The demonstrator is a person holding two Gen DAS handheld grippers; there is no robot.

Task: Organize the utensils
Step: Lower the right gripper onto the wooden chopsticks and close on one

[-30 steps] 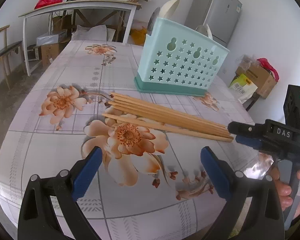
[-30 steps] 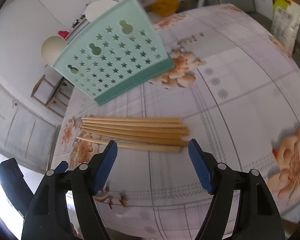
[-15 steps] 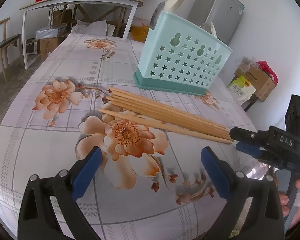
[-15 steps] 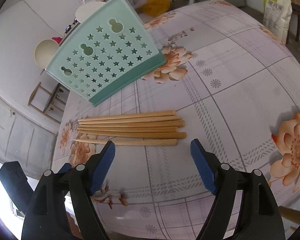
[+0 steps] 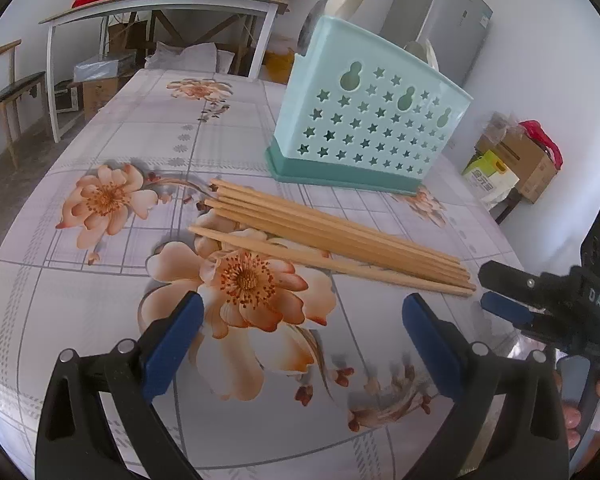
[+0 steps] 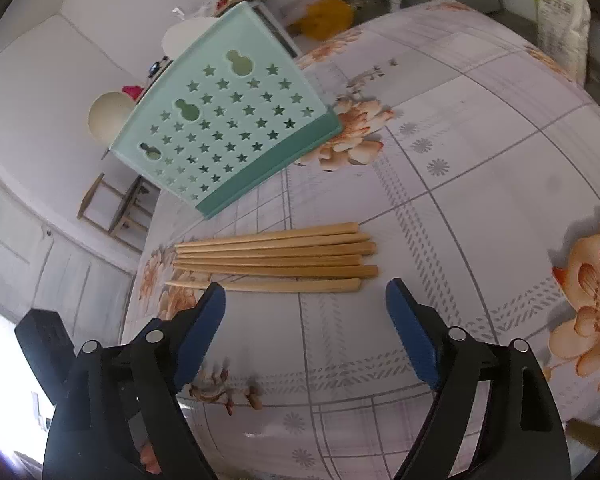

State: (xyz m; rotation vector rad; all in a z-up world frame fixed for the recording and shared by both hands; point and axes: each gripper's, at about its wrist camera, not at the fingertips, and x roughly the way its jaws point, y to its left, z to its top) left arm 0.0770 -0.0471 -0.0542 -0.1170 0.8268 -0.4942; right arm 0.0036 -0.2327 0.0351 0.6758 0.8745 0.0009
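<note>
Wooden chopsticks (image 6: pixel 272 258), 6, flat, long axis crosswise before released right tool (image 6: pixel 306 304), left tool (image 5: pixel 300 316) released

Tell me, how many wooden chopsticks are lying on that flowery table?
6 chopsticks, all flat on the tablecloth in front of the teal utensil holder: five side by side, the sixth slightly apart, nearest the cameras. None seem hidden.

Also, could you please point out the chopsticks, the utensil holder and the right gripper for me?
chopsticks (image 6: pixel 274 258), right wrist view, middle of the bundle.
utensil holder (image 5: pixel 374 120), left wrist view, perforated front wall.
right gripper (image 6: pixel 306 332), right wrist view, midway between fingertips.
</note>
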